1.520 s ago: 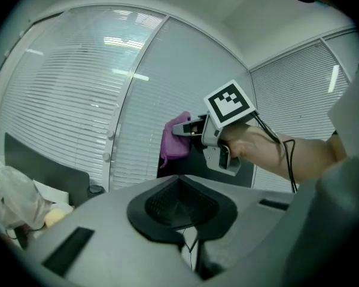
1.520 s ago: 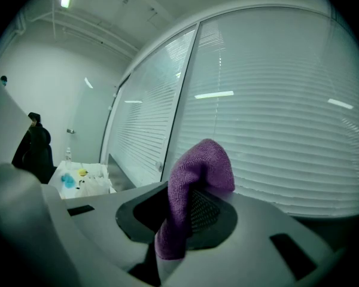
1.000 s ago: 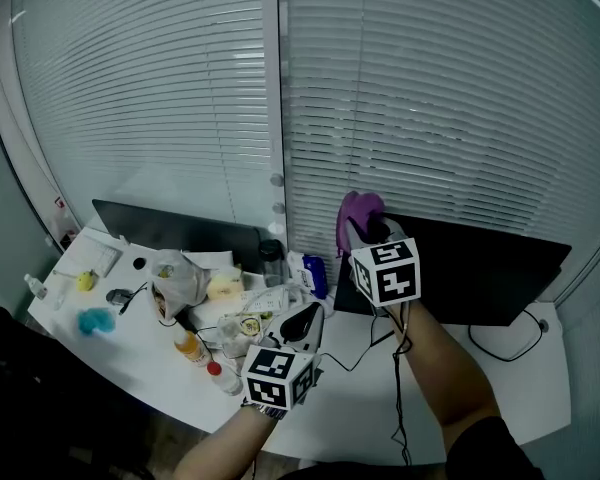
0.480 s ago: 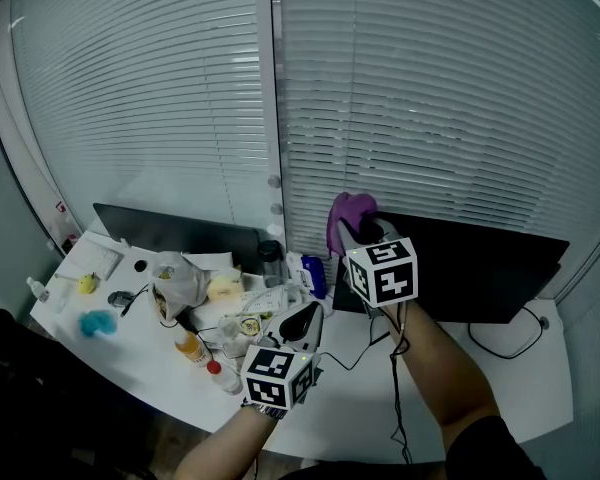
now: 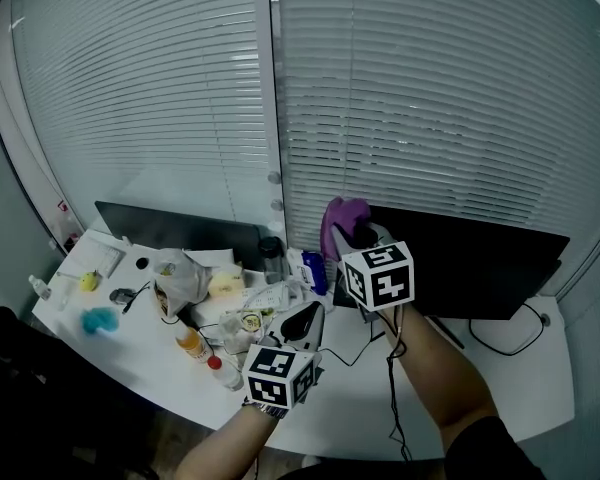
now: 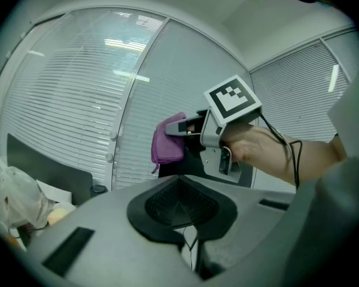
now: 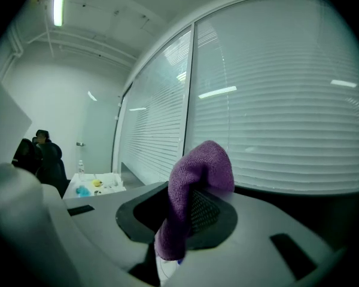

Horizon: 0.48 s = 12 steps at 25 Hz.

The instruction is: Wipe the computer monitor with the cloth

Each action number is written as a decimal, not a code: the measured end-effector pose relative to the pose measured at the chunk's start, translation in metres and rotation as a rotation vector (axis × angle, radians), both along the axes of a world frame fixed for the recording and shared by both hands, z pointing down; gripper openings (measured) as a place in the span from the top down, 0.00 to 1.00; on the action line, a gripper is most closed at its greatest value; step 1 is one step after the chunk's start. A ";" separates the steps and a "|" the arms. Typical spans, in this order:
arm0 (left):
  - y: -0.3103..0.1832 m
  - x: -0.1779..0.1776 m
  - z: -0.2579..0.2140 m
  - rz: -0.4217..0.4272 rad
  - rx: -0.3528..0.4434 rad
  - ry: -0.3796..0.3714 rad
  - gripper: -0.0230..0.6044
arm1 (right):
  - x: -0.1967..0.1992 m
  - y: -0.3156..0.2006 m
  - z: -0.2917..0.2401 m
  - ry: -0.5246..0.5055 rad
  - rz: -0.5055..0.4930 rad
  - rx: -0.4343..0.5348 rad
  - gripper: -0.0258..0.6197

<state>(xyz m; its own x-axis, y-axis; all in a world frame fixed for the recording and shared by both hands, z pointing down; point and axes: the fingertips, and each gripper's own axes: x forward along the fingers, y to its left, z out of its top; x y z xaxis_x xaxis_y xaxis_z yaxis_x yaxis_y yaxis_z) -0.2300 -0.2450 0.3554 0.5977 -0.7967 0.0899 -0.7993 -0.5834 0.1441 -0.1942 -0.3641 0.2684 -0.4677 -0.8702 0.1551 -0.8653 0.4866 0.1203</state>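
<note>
Cloth [image 5: 340, 216] clamped in right gripper [image 5: 354, 234], now further left along monitor [image 5: 480, 258] top; left gripper [image 5: 302, 320] closed, empty.

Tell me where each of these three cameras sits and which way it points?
Head view: on the person's head, looking steeply down at the white desk and monitor; both forearms, left gripper and right gripper show.
Left gripper view: rides the left gripper, looking past its closed, empty jaws up at the right gripper and hand.
Right gripper view: rides the right gripper, facing the blinds; its jaws clamp the purple cloth.
Shared: the cloth appears in all three views.
</note>
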 end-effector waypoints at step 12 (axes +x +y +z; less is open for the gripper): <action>0.000 -0.002 0.016 -0.001 -0.030 -0.008 0.95 | 0.000 -0.009 0.017 -0.065 0.002 -0.056 0.84</action>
